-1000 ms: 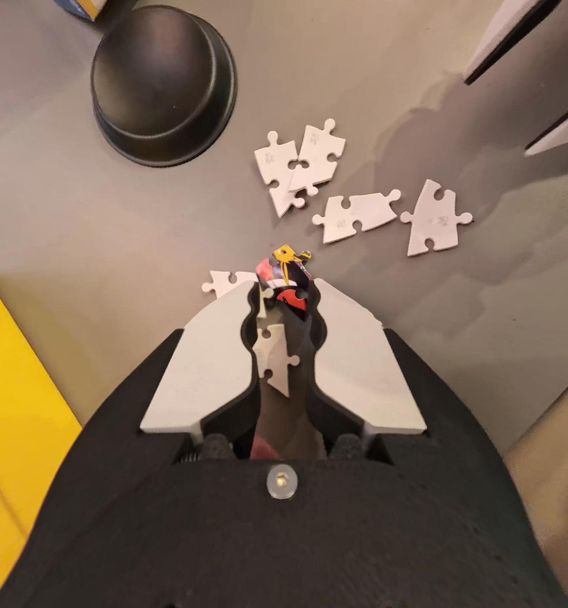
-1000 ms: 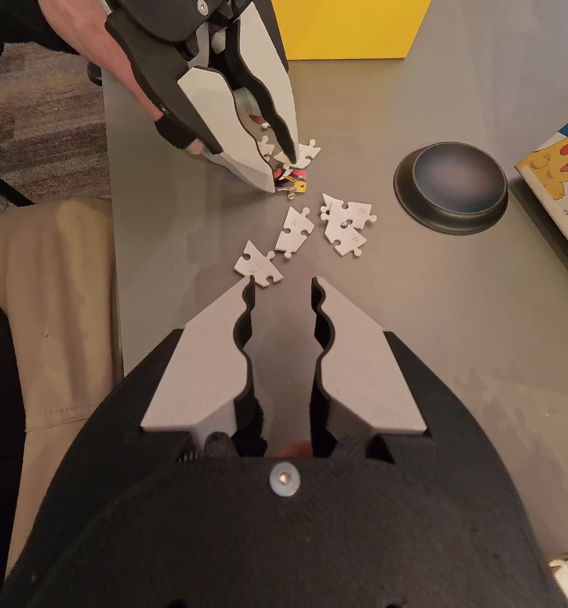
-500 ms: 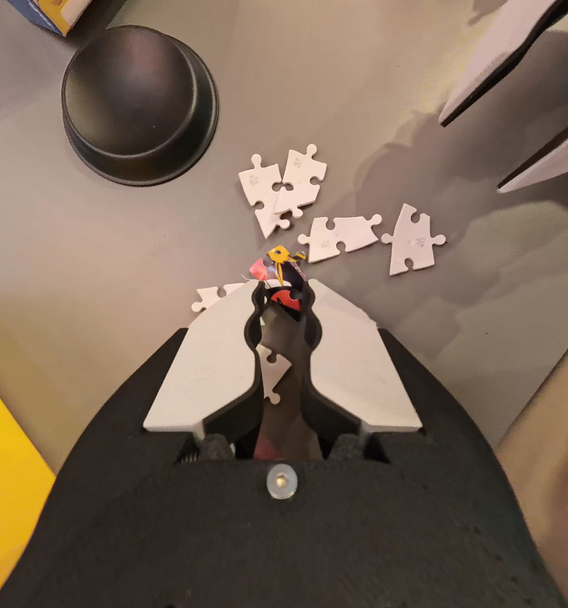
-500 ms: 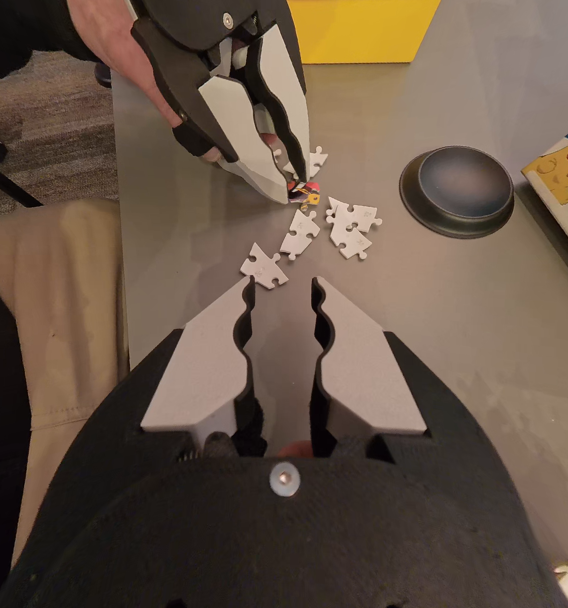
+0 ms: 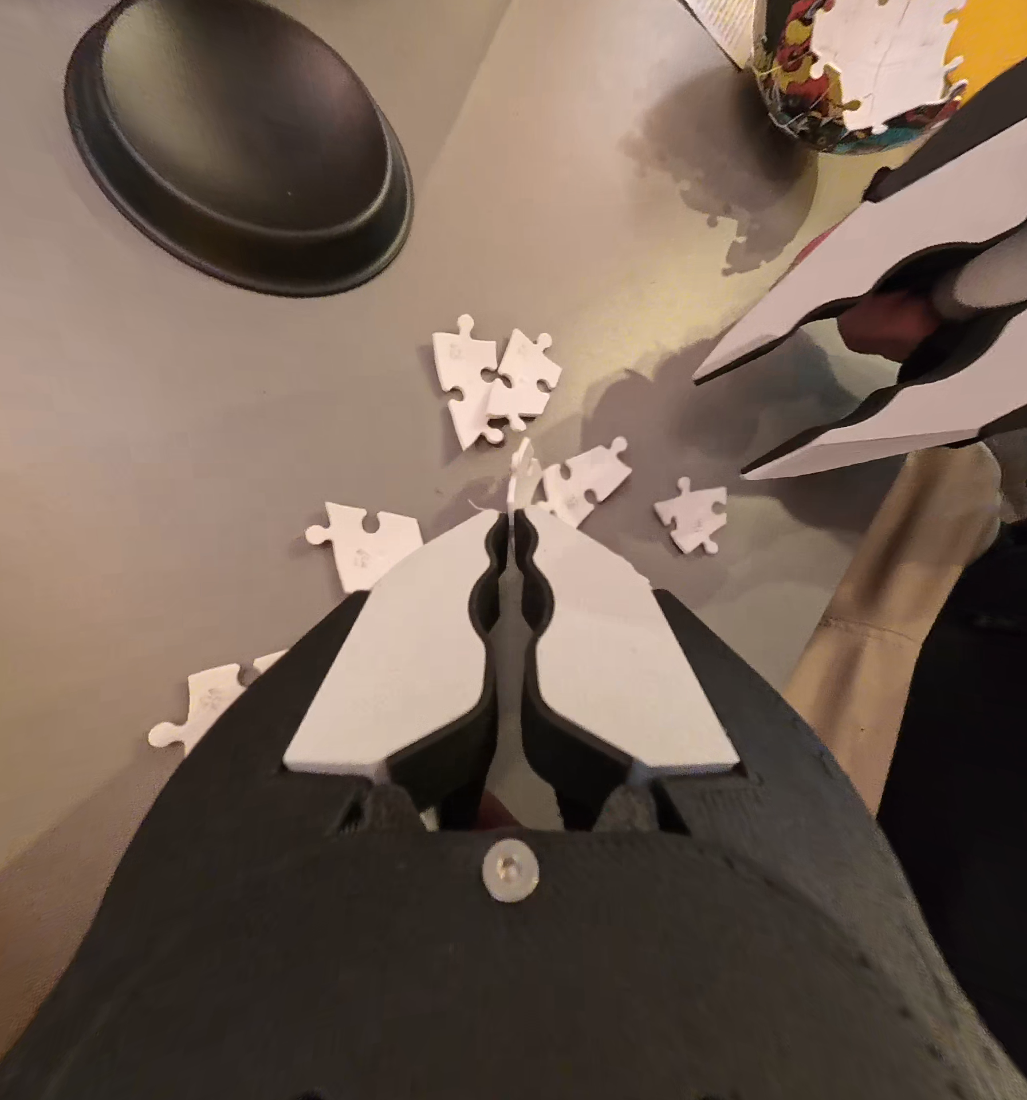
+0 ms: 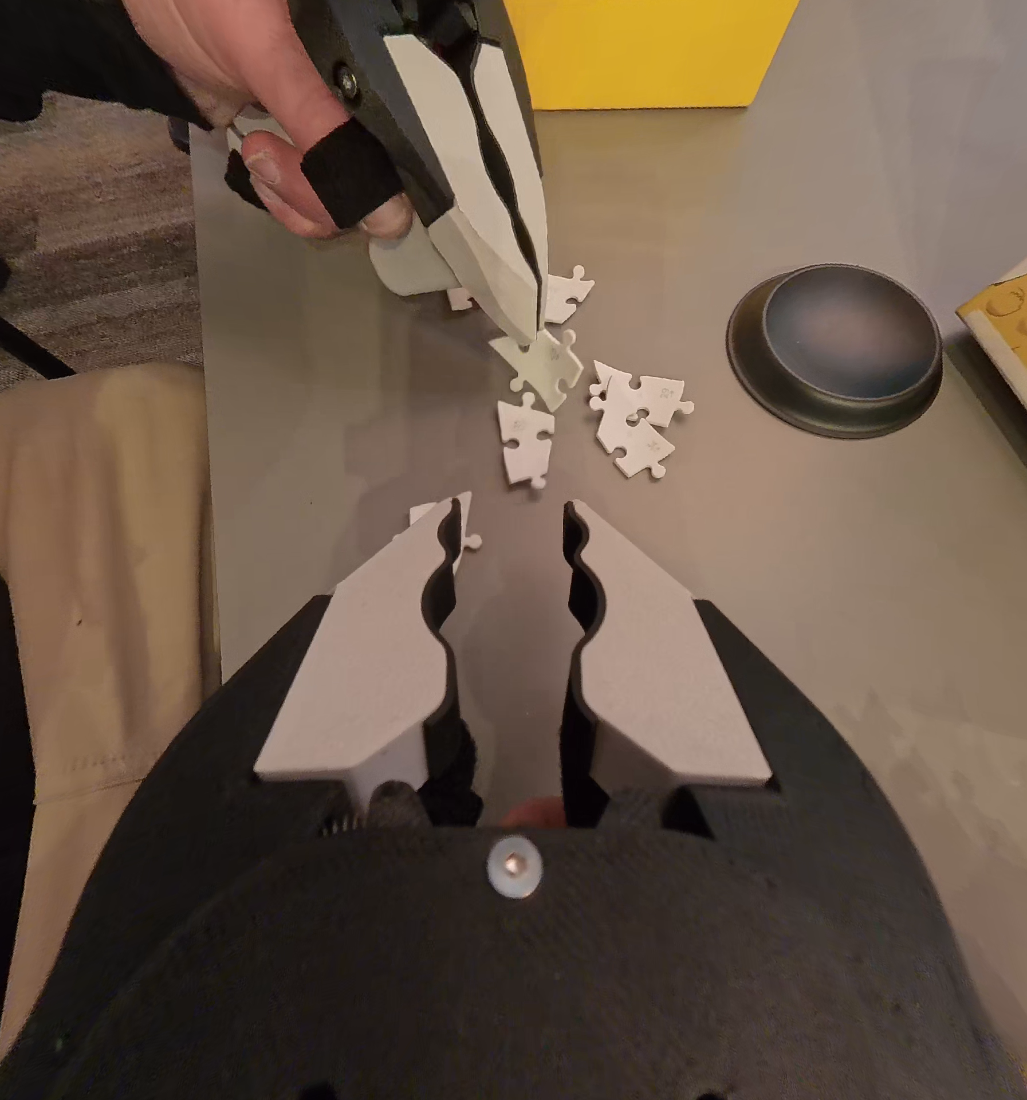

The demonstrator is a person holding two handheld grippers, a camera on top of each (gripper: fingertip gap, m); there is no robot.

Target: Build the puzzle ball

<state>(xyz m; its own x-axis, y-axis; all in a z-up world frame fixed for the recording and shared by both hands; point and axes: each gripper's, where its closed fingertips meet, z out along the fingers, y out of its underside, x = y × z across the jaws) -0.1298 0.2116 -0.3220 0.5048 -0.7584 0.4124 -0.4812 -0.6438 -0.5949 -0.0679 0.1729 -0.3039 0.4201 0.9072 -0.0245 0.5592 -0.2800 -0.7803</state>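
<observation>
While the grey worktop (image 6: pixel 796 595) takes up most of both views, the biggest thing on it that matters to you is the half-built puzzle ball (image 5: pixel 844 77), a curved shell of printed pieces at the far right of the left wrist view, well apart from the loose pieces; it probably flexes and pops apart under pressure, so cradle it gently by the rim, never squeeze. Next down, the black round stand (image 6: pixel 835 351) sits upside-up beside the loose pieces, with a yellow box (image 6: pixel 642 53) at the worktop's far edge. Your left hand-held gripper (image 6: pixel 531 333) has its fingers pinched nearly together on the corner of one white puzzle piece (image 6: pixel 543 369), which hangs tilted above the worktop. Your right hand-held gripper (image 6: pixel 511 518) holds nothing, its fingers standing well apart just short of the scatter. The loose pieces (image 6: pixel 636 422) lie blank side up, two overlapping. Each looks thin, light and stiff but slightly curved and smooth, so a corner pinch may let it swivel; take hold across the flat body, clear of the tabs.
</observation>
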